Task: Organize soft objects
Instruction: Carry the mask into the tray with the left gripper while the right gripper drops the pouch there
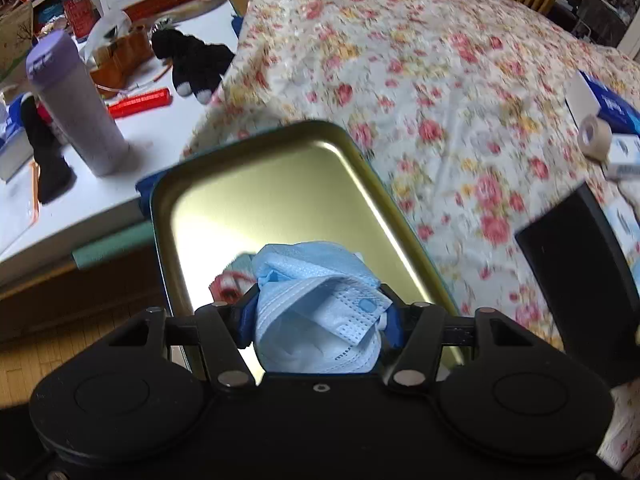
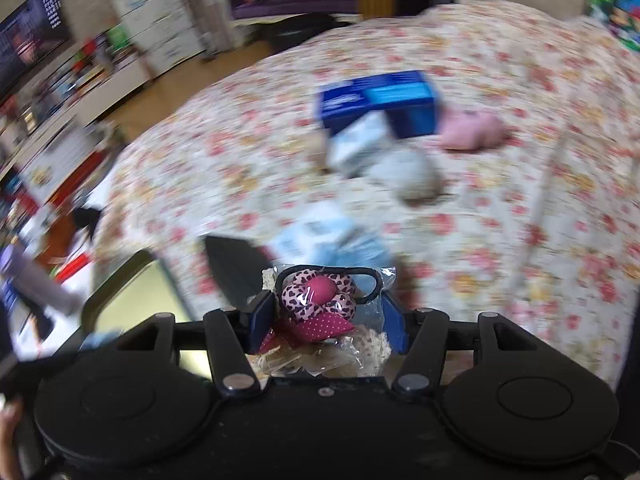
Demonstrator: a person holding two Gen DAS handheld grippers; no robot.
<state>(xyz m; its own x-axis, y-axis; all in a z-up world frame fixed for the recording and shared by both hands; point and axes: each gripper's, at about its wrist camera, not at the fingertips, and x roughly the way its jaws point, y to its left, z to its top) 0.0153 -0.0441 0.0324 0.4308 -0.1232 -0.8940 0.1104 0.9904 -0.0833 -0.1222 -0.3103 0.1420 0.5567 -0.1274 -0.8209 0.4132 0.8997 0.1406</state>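
Note:
My left gripper (image 1: pixel 318 320) is shut on a crumpled light-blue face mask (image 1: pixel 320 312) and holds it over the near end of a gold metal tray (image 1: pixel 256 184) on the floral bedspread (image 1: pixel 420 80). My right gripper (image 2: pixel 328 316) is shut on a clear packet with a pink heart-print hair tie (image 2: pixel 320 294) in it, above the bed. The tray's corner also shows at the left of the right wrist view (image 2: pixel 132 296). A pink soft item (image 2: pixel 472 132) lies further up the bed.
A black box (image 1: pixel 580 280) stands right of the tray. Blue boxes (image 2: pixel 380 100) and white packets (image 2: pixel 360 148) lie on the bed, with a tape roll (image 1: pixel 596 136). A white table (image 1: pixel 120 132) at left holds a purple bottle (image 1: pixel 76 104), black plush toy (image 1: pixel 192 60) and clutter.

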